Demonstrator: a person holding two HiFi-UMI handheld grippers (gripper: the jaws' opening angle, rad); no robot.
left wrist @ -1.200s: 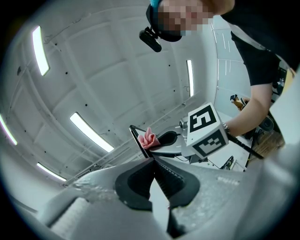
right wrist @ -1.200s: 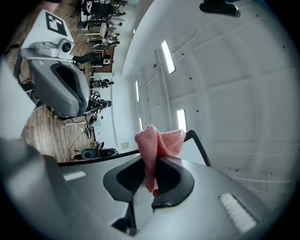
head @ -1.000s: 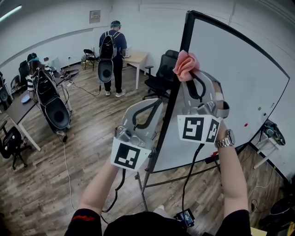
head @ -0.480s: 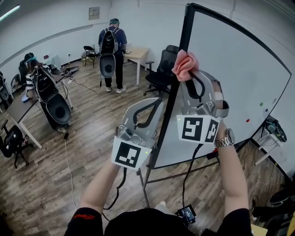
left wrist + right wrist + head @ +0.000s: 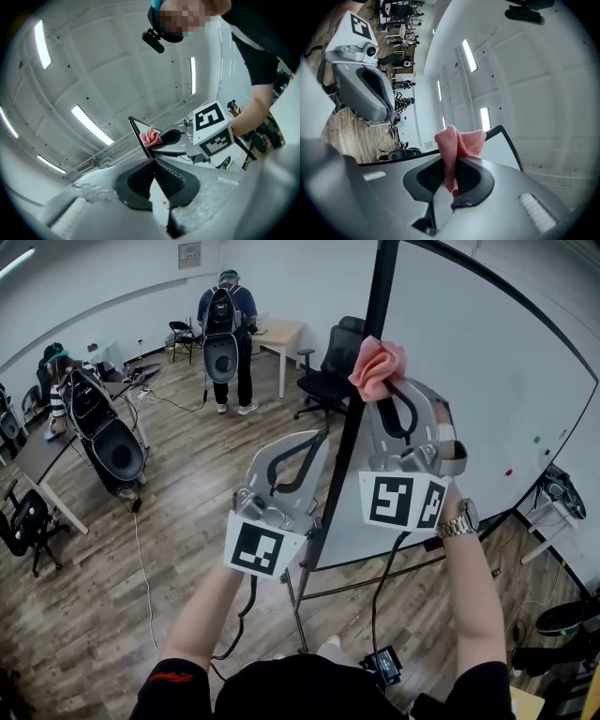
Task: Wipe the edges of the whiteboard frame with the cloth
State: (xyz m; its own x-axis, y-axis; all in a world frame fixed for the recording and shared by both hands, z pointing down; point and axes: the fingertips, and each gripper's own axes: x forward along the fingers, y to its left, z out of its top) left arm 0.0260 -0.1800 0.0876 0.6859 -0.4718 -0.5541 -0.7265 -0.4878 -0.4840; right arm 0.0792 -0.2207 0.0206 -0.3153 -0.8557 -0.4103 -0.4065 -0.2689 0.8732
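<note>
The whiteboard stands upright with a black frame [image 5: 378, 287] around its white face. A pink cloth [image 5: 378, 367] is bunched against the frame's left edge, and my right gripper [image 5: 383, 392] is shut on it. The right gripper view shows the cloth [image 5: 457, 140] pinched between the pads, with the frame [image 5: 398, 157] just behind. My left gripper [image 5: 324, 437] sits lower, with its shut tips against the same edge. In the left gripper view the frame [image 5: 140, 136] runs straight up from the shut tips [image 5: 153, 160] to the cloth [image 5: 151, 137]. I cannot tell whether the frame is clamped.
The board's metal stand [image 5: 295, 615] is by my feet, with a small device [image 5: 384, 667] and cables on the wooden floor. A black office chair [image 5: 323, 381] stands behind the frame. People with backpacks [image 5: 223, 329] and desks fill the left of the room. Small magnets [image 5: 509, 472] dot the board.
Both grippers keep their places on the frame's left edge, with the cloth held throughout. The head camera has shifted, so the board's top corner is now out of view.
</note>
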